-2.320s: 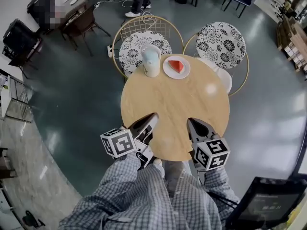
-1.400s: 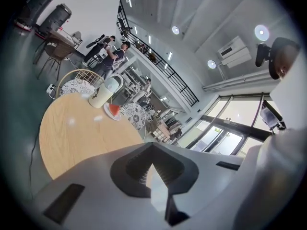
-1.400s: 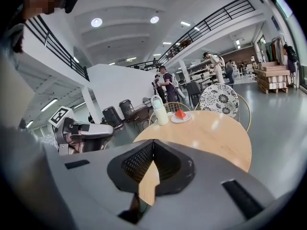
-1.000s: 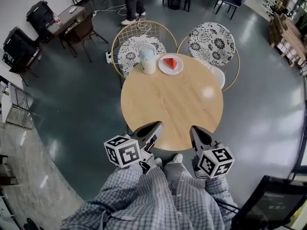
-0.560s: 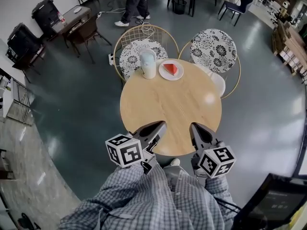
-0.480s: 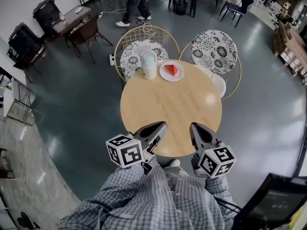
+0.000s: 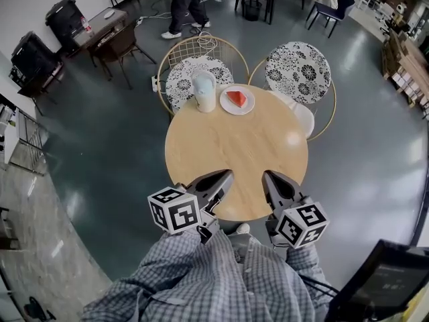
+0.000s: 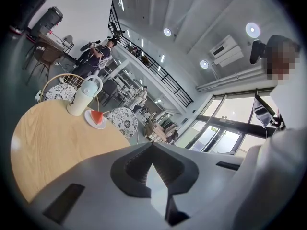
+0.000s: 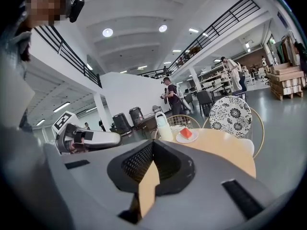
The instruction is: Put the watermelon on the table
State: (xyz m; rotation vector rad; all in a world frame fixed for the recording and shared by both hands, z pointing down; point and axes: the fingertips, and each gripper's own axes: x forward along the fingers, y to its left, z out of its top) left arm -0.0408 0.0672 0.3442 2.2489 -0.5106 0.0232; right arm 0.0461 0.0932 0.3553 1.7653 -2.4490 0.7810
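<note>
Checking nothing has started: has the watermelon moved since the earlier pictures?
No. The watermelon still lies on its plate beside the white jug at the table's far edge.

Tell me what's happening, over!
Left gripper and right gripper shut, empty. Watermelon on plate, table's far side. White jug beside it; nothing blocking.

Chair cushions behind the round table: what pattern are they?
Black-and-white floral print on both chair cushions, clearest in the head view.
</note>
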